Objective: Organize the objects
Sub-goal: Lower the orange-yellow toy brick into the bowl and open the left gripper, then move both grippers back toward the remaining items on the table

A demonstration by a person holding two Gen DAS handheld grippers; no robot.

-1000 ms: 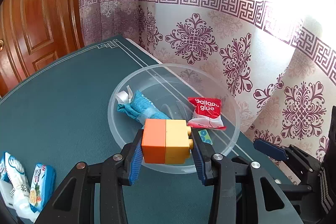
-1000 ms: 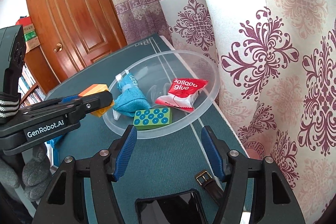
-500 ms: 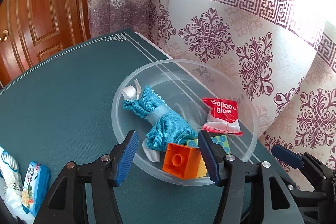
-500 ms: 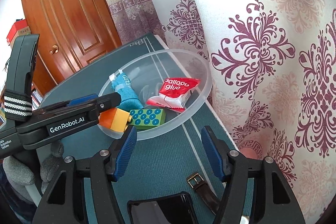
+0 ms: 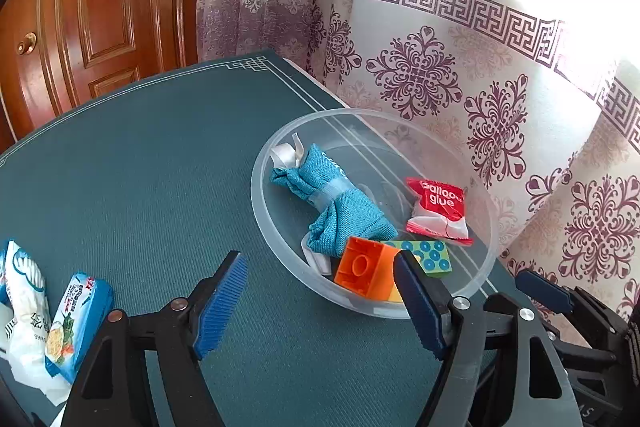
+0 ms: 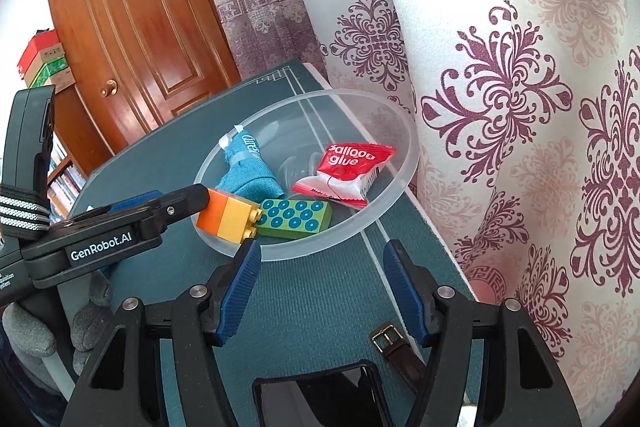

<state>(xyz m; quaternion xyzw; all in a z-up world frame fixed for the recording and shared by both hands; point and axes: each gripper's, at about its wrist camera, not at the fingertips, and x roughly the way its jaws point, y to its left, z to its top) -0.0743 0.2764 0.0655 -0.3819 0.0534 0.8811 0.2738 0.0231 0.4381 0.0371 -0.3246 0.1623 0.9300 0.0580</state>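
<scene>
A clear plastic bowl [image 5: 280, 259] [image 6: 320, 251] sits on the green table by the curtain. In it lie an orange-and-yellow brick [image 5: 362, 271] [image 6: 228, 213], a green brick with blue dots [image 5: 430, 257] [image 6: 294, 217], a rolled teal cloth [image 5: 340, 203] [image 6: 248, 175] and a red "Balloon glue" packet [image 5: 438, 207] [image 6: 346, 169]. My left gripper [image 5: 320, 303] is open and empty, just outside the bowl's near rim. My right gripper [image 6: 322, 291] is open and empty, in front of the bowl.
Snack packets [image 5: 78, 311] lie at the table's left near edge. A brown watch strap with a buckle [image 6: 396, 347] and a dark phone [image 6: 320, 391] lie under my right gripper. The curtain [image 6: 520, 107] hangs right beside the bowl. A wooden door [image 6: 132, 27] stands behind.
My left gripper opened and let the orange-and-yellow brick drop into the bowl, then drew back to the left of it. My right gripper stayed open and shifted only slightly.
</scene>
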